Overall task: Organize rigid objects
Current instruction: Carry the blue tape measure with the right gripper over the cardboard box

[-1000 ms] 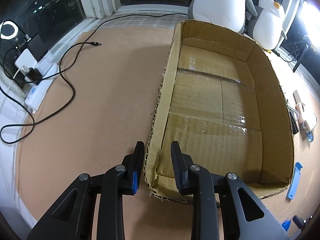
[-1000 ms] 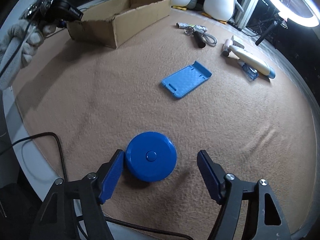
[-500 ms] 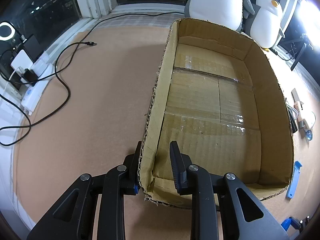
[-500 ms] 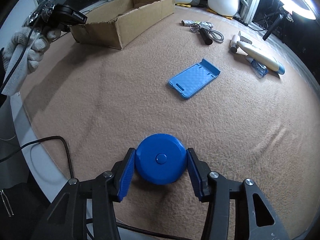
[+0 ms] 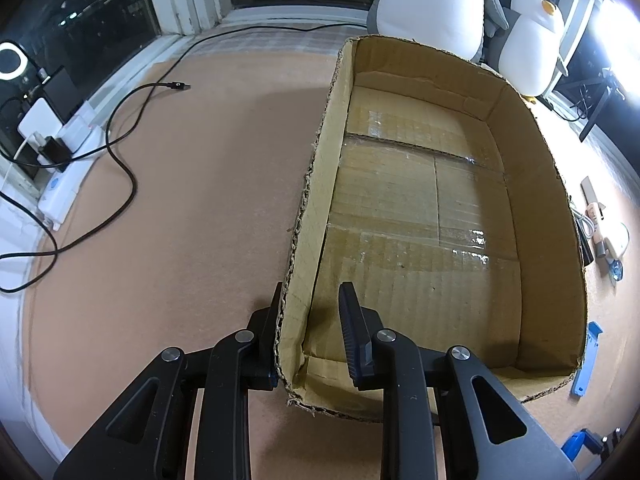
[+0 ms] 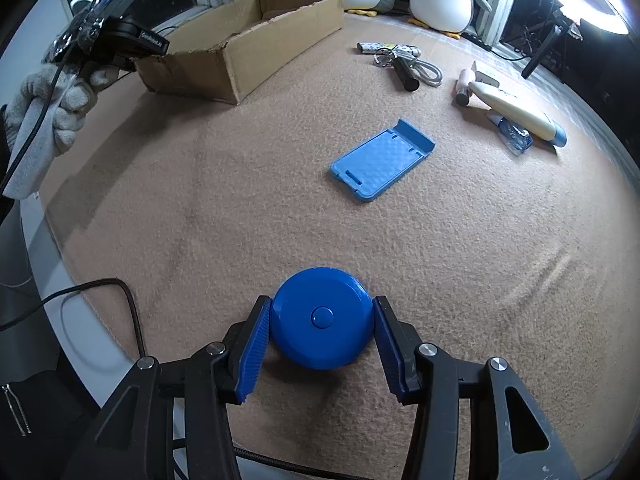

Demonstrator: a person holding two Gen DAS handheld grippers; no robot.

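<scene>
From the left wrist, the left gripper [image 5: 310, 320] straddles the near left wall of the cardboard box [image 5: 320, 160]. 1 finger sits outside that wall and the other inside, with the torn cardboard edge between them; the jaws are drawn almost together and pinch the wall. The box is open-topped, its taped floor bare, and it rests on a tan felt-like table cover [image 5: 200, 200]. A black cable [image 5: 124, 168] snakes across the cover at left toward a white power strip [image 5: 60, 196] at the table edge. 2 plush penguins [image 5: 532, 40] stand behind the box. A few small items lie past the right wall, too small to name.

From the right wrist, the right gripper [image 6: 322, 328] is closed on a round blue tape measure [image 6: 322, 316], both blue pads touching its rim on either side; it rests on the cover near the front table edge. Farther out lies a blue phone stand [image 6: 380, 160], flat and well apart from the tape measure. Beyond it are a black cylinder with a looped cord [image 6: 404, 74] and a cream pen-shaped device [image 6: 516, 114]. The cardboard box stands at upper left, its near corner held by the other gripper in a gloved hand [image 6: 52, 108].
</scene>
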